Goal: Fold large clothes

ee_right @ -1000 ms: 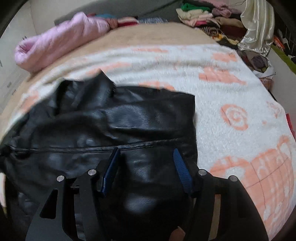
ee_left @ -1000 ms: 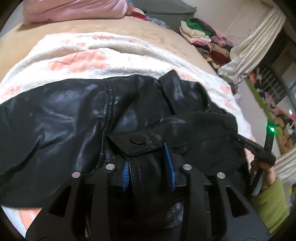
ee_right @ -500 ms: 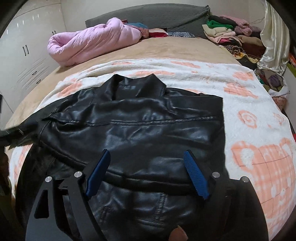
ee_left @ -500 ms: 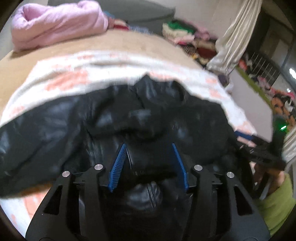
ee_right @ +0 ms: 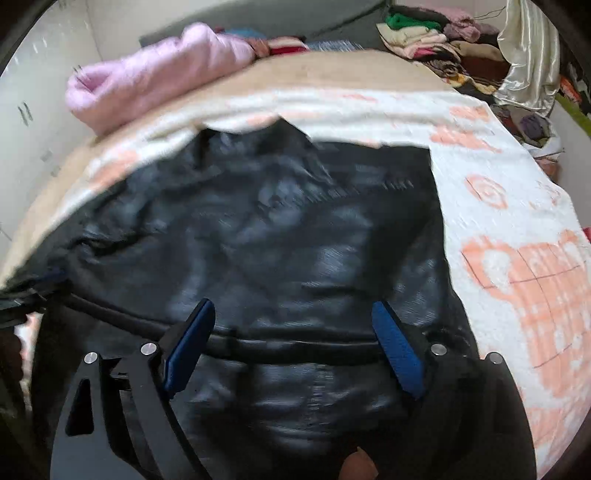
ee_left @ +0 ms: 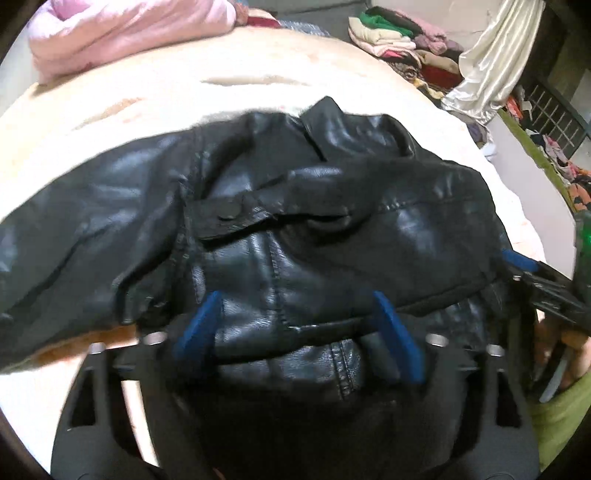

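Observation:
A black leather jacket (ee_left: pixel 295 221) lies spread on the bed over a white blanket with orange patterns (ee_right: pixel 517 258). It also fills the right wrist view (ee_right: pixel 277 240), collar at the far side. My left gripper (ee_left: pixel 295 306) is open just above the jacket's near part, its blue pads (ee_left: pixel 199 325) wide apart with nothing between them. My right gripper (ee_right: pixel 291 314) is open too, hovering over the jacket's lower body near a horizontal fold. The right gripper's tip (ee_left: pixel 517 258) shows at the right edge of the left wrist view.
A pink padded quilt (ee_right: pixel 159 74) lies at the head of the bed. A pile of folded clothes (ee_left: pixel 399 33) and a cream curtain (ee_left: pixel 491 62) stand at the far right. White cabinets (ee_right: pixel 26 110) are on the left.
The left gripper let go of the jacket flap it was pinching and opened wide. Both grippers pulled back, then moved down closer over the jacket.

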Available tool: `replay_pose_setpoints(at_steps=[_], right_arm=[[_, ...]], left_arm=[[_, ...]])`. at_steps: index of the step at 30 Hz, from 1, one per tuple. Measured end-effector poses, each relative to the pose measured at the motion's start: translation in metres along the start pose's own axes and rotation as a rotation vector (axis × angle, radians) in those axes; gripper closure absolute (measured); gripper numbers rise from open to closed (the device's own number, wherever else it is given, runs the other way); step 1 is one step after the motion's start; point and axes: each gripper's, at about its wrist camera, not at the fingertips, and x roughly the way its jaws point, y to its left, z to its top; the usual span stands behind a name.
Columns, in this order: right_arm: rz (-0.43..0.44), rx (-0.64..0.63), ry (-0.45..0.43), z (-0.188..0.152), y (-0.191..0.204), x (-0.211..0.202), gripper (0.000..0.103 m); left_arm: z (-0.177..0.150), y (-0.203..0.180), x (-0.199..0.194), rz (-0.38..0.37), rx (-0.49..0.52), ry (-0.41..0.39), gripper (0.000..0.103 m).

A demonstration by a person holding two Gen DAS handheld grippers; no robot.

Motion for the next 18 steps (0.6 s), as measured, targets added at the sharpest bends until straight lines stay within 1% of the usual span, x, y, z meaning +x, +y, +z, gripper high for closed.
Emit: replay_pose_setpoints(at_steps=[1,2,4,7,9,13,18], right_arm=[[0.003,-0.004,-0.023,0.001,0.004,-0.007,0.006],[0.000,-0.008,-0.041,0.002,0.008,-0.012,0.005],[0.022,-0.020,-0.066,0.003,0.018,-0.021,0.004],[0.027,-0.034,-0.075,0.005,0.030,-0.027,0.004],[0.035,-0.050,-0.087,0.005,0.040,-0.030,0.004],[0.051,-0.089,-0.096,0.010,0.063,-0.035,0.004],[0.080,-0.139,-0.115,0.015,0.093,-0.040,0.004]], left_arm=[[0.002,0.002,-0.003,0.003,-0.004,-0.006,0.013],[0.002,0.004,-0.007,0.005,-0.013,-0.012,0.010],[0.001,0.007,-0.013,0.019,-0.026,-0.023,0.010],[0.001,0.014,-0.023,0.050,-0.057,-0.034,0.010],[0.002,0.017,-0.028,0.055,-0.074,-0.051,0.010],[0.004,0.025,-0.043,0.108,-0.093,-0.093,0.010],[0.003,0.036,-0.059,0.151,-0.115,-0.137,0.010]])
